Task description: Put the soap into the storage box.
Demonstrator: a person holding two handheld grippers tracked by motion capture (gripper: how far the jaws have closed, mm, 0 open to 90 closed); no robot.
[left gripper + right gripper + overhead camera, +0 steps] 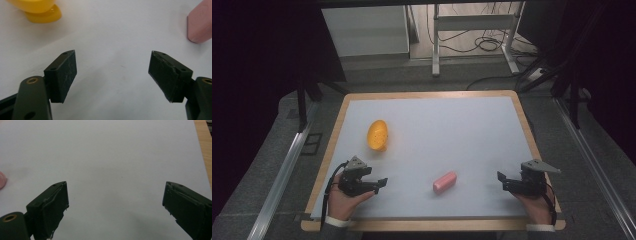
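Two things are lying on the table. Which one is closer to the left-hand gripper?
The pink block, between the two grippers near the table's front edge. The yellow egg-shaped thing lies farther back, beyond the left gripper, though only slightly farther.

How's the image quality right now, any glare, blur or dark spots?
High view: white table evenly lit, surroundings dark. Left gripper view: fingers sharp, yellow object and pink object soft and cropped. Right gripper view: no glare, faint shadows under its fingers.

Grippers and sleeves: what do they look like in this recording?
The left gripper and right gripper are black, each with two flat rectangular jaws with scuffed pads, brass-coloured bushings at the jaw bases, a grey three-cornered plate on top and a black cable trailing back. The person wears dark sleeves with white cuffs.
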